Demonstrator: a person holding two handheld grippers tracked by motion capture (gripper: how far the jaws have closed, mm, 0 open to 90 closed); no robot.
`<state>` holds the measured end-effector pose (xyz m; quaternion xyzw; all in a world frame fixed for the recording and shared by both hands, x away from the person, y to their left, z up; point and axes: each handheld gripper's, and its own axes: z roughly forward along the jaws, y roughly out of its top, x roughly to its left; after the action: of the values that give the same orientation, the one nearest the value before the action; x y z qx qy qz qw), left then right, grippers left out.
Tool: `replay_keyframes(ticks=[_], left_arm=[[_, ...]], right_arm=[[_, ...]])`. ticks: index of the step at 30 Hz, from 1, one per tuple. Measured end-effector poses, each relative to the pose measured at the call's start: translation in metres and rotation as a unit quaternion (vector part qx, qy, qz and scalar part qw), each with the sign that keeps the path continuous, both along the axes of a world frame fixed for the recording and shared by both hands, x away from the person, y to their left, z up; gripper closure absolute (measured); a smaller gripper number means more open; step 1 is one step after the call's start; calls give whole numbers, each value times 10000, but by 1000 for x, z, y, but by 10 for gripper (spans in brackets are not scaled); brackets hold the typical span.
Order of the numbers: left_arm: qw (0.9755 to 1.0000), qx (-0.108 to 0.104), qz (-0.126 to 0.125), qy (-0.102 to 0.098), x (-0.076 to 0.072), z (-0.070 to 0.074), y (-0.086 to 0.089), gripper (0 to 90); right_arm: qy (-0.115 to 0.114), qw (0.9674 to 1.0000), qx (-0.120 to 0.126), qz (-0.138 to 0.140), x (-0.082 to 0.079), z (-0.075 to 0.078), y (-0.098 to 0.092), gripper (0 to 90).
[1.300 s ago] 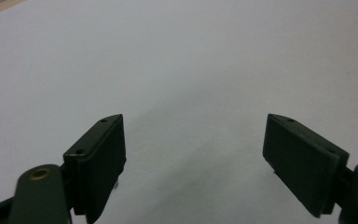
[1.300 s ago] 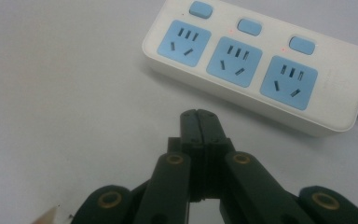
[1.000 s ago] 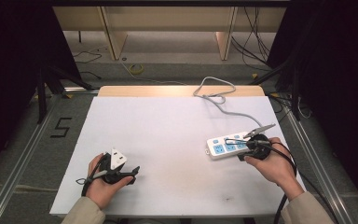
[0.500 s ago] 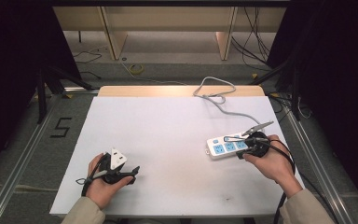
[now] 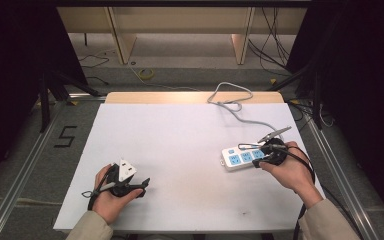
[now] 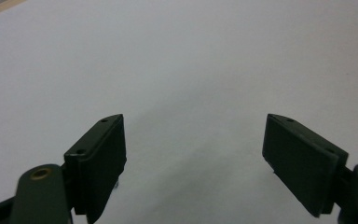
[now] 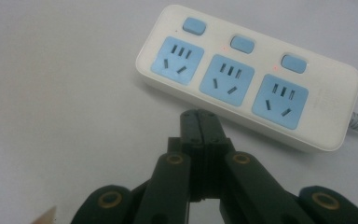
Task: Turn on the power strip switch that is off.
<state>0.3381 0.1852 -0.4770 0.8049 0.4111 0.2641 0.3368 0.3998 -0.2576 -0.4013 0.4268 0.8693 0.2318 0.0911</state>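
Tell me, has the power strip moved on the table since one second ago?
No. The power strip lies at the same spot near the right edge of the white table, its cable looping as before.

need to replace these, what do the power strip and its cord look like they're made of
Power strip: looks like moulded white plastic, smooth with a soft sheen and rounded edges; the socket faces and buttons are light blue, likely plastic too. Cord: pale grey flexible jacket, probably rubber or vinyl, since it loops loosely.

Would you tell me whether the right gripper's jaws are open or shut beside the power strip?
Shut. In the right gripper view the right gripper has its two black pads pressed together with nothing between them, short of the power strip.
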Motion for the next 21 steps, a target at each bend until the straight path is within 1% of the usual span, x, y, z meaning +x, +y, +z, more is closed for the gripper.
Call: replay_keyframes(ticks=[7,21], left_arm=[[10000,-5,7,-2,0,0,0,214],[10000,-11,8,-9,0,0,0,215]], right_arm=[[45,10000,-22,-5,3,0,1,900],[55,10000,-61,-25,10,3,4,900]])
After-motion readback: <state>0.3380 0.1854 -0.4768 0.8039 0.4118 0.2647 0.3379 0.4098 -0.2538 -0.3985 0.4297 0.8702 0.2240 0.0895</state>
